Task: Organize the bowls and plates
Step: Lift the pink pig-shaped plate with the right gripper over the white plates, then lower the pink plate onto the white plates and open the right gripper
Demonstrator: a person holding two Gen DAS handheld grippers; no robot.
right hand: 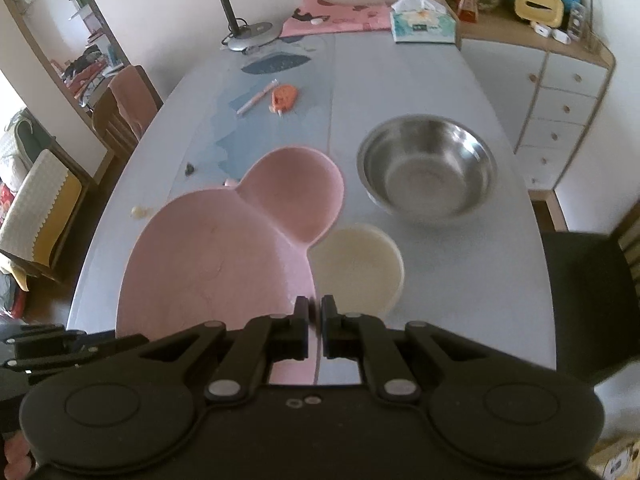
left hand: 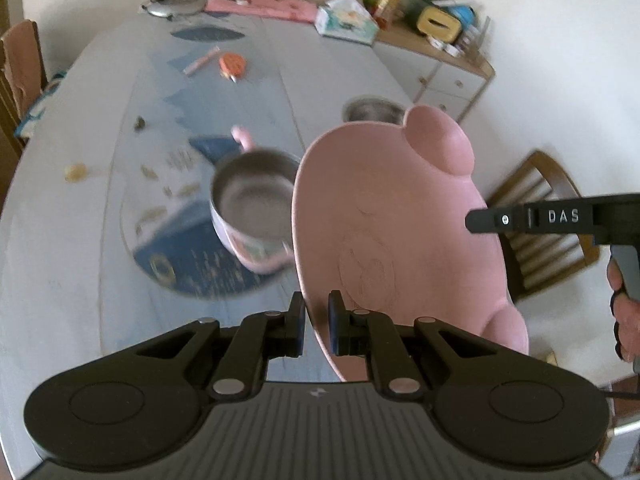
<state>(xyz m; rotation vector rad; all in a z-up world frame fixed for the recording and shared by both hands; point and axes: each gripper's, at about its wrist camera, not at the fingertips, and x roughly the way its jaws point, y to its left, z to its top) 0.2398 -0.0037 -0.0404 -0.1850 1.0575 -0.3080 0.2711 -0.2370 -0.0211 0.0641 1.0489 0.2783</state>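
Note:
A pink plate (left hand: 392, 220) with a round ear-shaped compartment hangs tilted above the grey table (left hand: 80, 184). My left gripper (left hand: 316, 320) is shut on its near rim. On the plate's (right hand: 208, 264) other side, my right gripper (right hand: 315, 312) is shut on the rim too. A steel-lined pink bowl with a handle (left hand: 256, 204) stands on a blue mat left of the plate. Beyond the plate on the table are a large steel bowl (right hand: 428, 168) and a small cream bowl (right hand: 360, 268). The plate hides part of the cream bowl.
A desk lamp (right hand: 244, 32), a pink cloth (right hand: 336, 16) and a tissue box (right hand: 424, 22) lie at the table's far end. Mid-table are a pen (right hand: 256, 98) and an orange item (right hand: 284, 96). A white drawer cabinet (right hand: 560, 104) stands to the right, and chairs (right hand: 128, 100) to the left.

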